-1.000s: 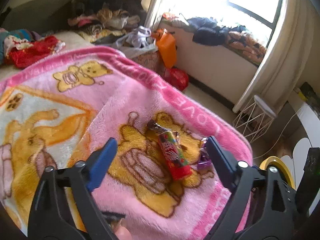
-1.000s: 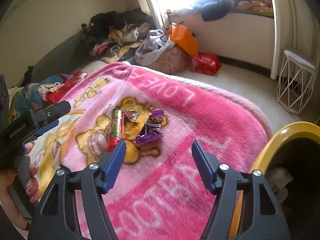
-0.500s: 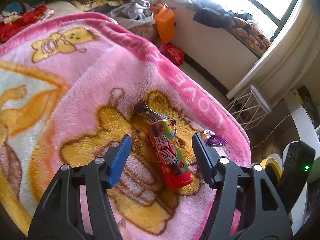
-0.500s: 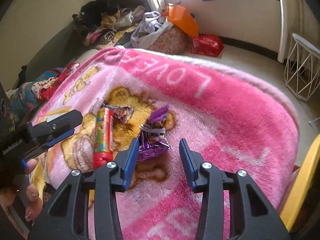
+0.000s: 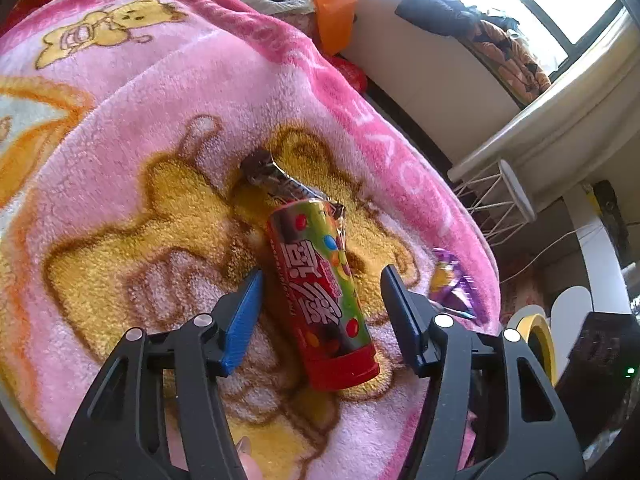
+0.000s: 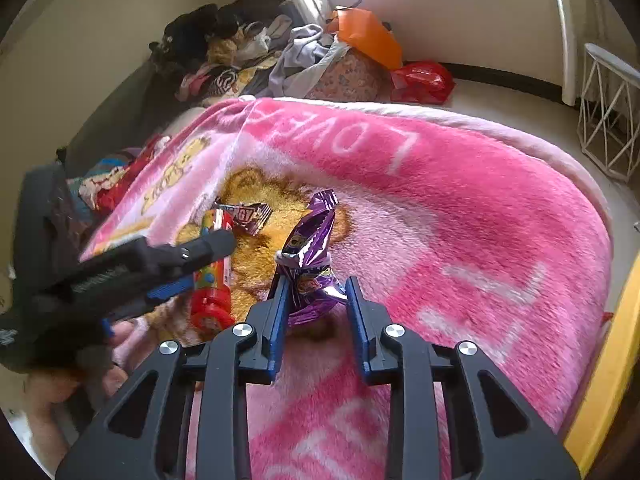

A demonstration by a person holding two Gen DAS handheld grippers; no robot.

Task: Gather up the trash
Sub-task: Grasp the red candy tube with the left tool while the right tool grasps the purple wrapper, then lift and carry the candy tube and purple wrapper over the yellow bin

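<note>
A red and green candy tube (image 5: 320, 292) lies on the pink bear blanket (image 5: 160, 92). My left gripper (image 5: 322, 272) straddles it with its jaws closing, and a thin gap shows on each side. From the right wrist view the left gripper (image 6: 210, 262) hovers over that tube (image 6: 212, 300). A crumpled purple wrapper (image 6: 310, 248) stands between the closing jaws of my right gripper (image 6: 318, 280), and both blue pads touch its lower part. The same wrapper (image 5: 448, 284) shows at the right of the left wrist view. A brown snack-bar wrapper (image 5: 276, 178) lies just beyond the tube.
A yellow-rimmed bin (image 6: 612, 344) stands at the bed's right edge. On the floor beyond are a white wire stand (image 6: 608, 120), a red bag (image 6: 420, 80) and an orange bag (image 6: 368, 36). Piled clothes (image 6: 224, 60) fill the far corner. A hand (image 6: 120, 332) holds the left gripper.
Both grippers came down closer to the blanket and narrowed. The left now straddles the candy tube. The right has closed in around the purple wrapper.
</note>
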